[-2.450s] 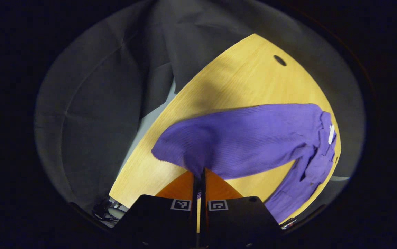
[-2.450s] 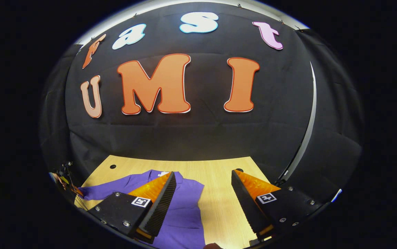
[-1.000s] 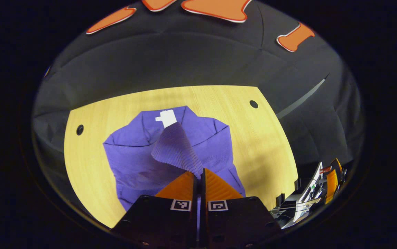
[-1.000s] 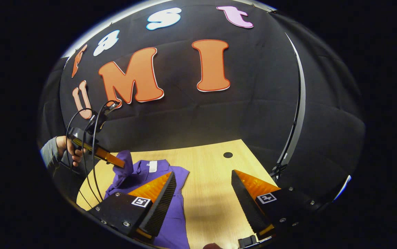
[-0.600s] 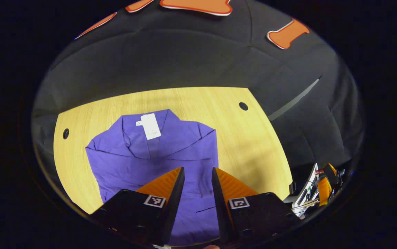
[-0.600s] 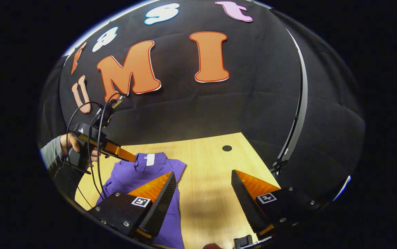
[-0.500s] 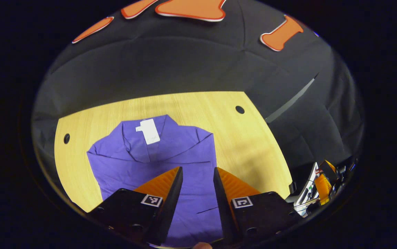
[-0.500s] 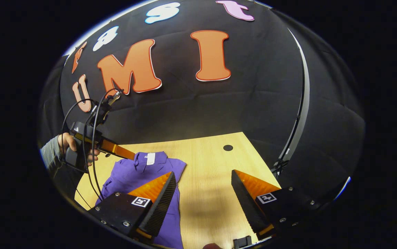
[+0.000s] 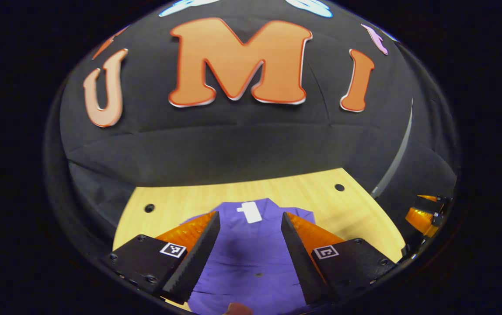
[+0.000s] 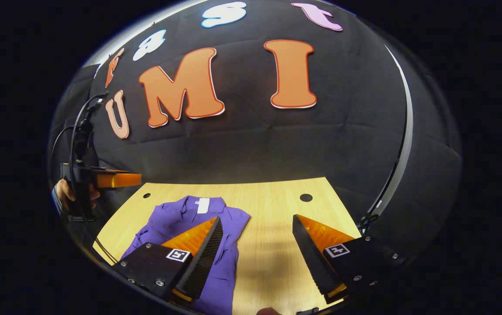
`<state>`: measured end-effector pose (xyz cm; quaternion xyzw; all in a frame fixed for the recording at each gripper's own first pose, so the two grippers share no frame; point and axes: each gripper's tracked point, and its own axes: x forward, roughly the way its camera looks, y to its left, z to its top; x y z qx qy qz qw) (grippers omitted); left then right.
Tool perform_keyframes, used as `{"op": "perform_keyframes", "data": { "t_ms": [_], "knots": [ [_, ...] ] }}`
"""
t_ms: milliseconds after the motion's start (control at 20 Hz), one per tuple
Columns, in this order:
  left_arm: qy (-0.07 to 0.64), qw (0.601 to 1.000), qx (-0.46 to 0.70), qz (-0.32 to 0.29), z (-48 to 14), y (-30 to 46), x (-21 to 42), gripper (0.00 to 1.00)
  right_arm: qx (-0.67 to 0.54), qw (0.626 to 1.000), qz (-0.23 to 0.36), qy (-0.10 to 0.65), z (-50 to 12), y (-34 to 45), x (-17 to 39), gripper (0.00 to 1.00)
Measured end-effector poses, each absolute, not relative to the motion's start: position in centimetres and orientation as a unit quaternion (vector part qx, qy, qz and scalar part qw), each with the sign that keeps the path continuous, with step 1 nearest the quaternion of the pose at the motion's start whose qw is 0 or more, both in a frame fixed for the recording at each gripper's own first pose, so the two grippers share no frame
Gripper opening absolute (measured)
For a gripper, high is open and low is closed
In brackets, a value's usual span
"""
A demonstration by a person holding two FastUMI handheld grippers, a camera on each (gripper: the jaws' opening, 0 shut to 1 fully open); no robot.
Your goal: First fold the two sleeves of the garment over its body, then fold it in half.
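A purple garment [image 9: 251, 258] lies flat on the wooden table [image 9: 176, 199], collar and white tag [image 9: 249, 211] toward the far wall, both sleeves folded in over its body. My left gripper [image 9: 250, 223] hangs open above its lower half, holding nothing. In the right gripper view the garment [image 10: 181, 223] lies at the left of the table [image 10: 273, 205]. My right gripper [image 10: 257, 227] is open above bare wood to the garment's right. The left gripper [image 10: 135, 179] is also seen there, held in a hand [image 10: 65, 192] above the table's left edge.
Round holes [image 9: 149, 208] [image 9: 339, 187] mark the table's far corners. The right gripper's body [image 9: 423, 214] shows at the right edge of the left gripper view. Cables [image 10: 78, 135] rise from the left gripper. The black booth wall stands close behind the table.
My left gripper carried a sleeve across onto the body, opened and dropped it, then lifted and drew back toward the near edge. The right gripper stayed open and only turned slightly.
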<state>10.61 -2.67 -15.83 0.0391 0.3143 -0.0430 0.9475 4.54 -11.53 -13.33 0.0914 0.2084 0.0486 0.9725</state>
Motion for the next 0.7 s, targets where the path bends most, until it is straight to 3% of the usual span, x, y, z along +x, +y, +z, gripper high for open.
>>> {"op": "perform_keyframes", "data": {
  "t_ms": [350, 700],
  "knots": [
    [0.200, 0.978, 0.032, 0.039, -9.8, 4.0, 5.2, 0.93, 0.068, 0.991, 0.035, 0.111, -7.2, -9.1, 3.9, 0.95],
    [0.102, 0.993, 0.053, 0.030, -4.6, 8.7, -1.2, 0.95, 0.070, 0.995, 0.008, 0.067, -4.3, -5.2, -1.8, 0.95]
  ]
}}
